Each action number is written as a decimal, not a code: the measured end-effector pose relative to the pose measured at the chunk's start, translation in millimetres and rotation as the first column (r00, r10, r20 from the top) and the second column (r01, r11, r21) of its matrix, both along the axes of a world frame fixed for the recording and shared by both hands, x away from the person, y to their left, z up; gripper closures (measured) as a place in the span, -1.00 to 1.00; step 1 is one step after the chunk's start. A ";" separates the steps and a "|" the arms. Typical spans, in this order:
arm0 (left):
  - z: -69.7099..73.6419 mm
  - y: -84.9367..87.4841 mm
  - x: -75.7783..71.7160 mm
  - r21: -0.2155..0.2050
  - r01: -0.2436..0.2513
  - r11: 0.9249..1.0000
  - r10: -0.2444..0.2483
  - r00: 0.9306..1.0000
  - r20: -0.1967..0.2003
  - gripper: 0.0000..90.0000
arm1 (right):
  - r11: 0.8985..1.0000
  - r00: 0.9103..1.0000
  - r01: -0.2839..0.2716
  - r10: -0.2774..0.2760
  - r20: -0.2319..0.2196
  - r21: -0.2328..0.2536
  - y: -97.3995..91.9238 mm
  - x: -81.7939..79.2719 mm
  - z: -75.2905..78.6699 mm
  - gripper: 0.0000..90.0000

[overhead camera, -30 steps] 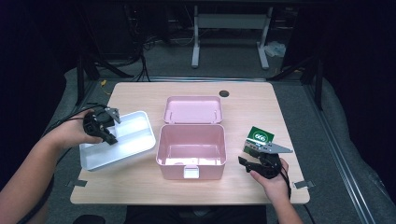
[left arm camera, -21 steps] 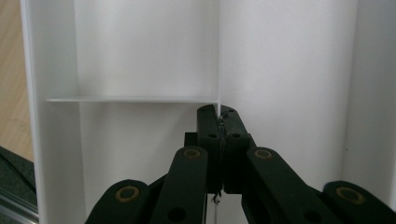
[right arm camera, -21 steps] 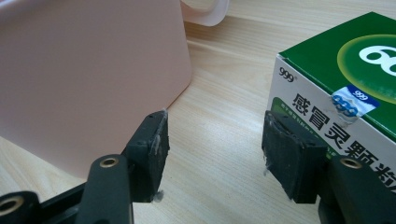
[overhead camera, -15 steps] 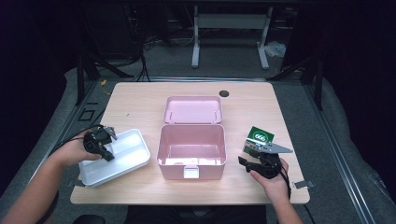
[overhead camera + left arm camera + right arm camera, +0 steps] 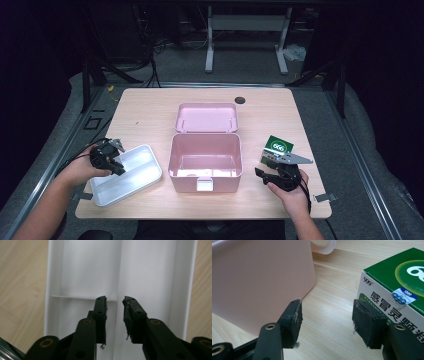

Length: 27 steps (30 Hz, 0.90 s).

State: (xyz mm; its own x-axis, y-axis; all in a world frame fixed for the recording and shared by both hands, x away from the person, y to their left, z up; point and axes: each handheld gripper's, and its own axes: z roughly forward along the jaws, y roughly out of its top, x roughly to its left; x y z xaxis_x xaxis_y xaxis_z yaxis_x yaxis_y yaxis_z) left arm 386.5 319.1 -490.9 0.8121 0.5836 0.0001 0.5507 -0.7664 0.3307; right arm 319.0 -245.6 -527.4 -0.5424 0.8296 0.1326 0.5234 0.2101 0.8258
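Over white tray point(image 5: 150, 277) divider, left gripper point(image 5: 115, 300) fingers just opened, empty; right gripper point(image 5: 325, 315) fingers apart.

A pale wooden bench point(image 5: 150, 110) with a dark round hole point(image 5: 240, 100) stands on grey floor point(image 5: 360, 125). Behind it, a white metal frame point(image 5: 245, 37), black cables point(image 5: 150, 75) and darkness.

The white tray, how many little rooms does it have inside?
3. The white tray has one long room down the right side of the left gripper view, and two shorter ones on the left, split by a low wall. The gripper's arms hide part of it.
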 end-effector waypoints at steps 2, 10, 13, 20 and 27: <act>3.6 1.6 -4.2 -0.043 -0.034 0.998 0.036 0.998 0.044 0.44 | 1.000 1.000 0.001 -0.001 0.004 -0.004 -0.4 -0.2 0.7 -0.09; 5.5 10.5 -22.7 -0.345 -0.228 0.911 0.287 0.949 0.133 0.11 | 0.996 0.999 -0.037 0.035 -0.021 -0.083 3.2 -0.3 5.2 -0.28; -4.8 7.0 -26.4 -0.380 -0.249 0.890 0.315 0.942 0.119 0.07 | 0.992 0.998 -0.055 0.050 -0.045 -0.110 6.2 1.2 6.1 -0.31; -21.4 3.0 -31.4 -0.371 -0.283 0.884 0.355 0.924 0.141 0.01 | 0.985 0.994 -0.085 0.074 -0.076 -0.151 7.8 5.0 12.2 -0.32; -25.7 10.9 -38.5 -0.495 -0.322 0.807 0.412 0.907 0.082 0.10 | 0.978 0.992 -0.101 0.085 -0.092 -0.182 4.7 9.4 24.5 -0.35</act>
State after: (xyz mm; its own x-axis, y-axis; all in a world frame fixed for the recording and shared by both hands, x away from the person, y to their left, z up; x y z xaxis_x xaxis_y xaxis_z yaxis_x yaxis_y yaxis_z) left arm 348.0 329.9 -516.6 0.5491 0.8058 -0.2218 0.6569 -0.2519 0.7107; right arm 328.5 -240.9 -502.9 -0.6116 0.7906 0.0285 0.5598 0.4070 0.7218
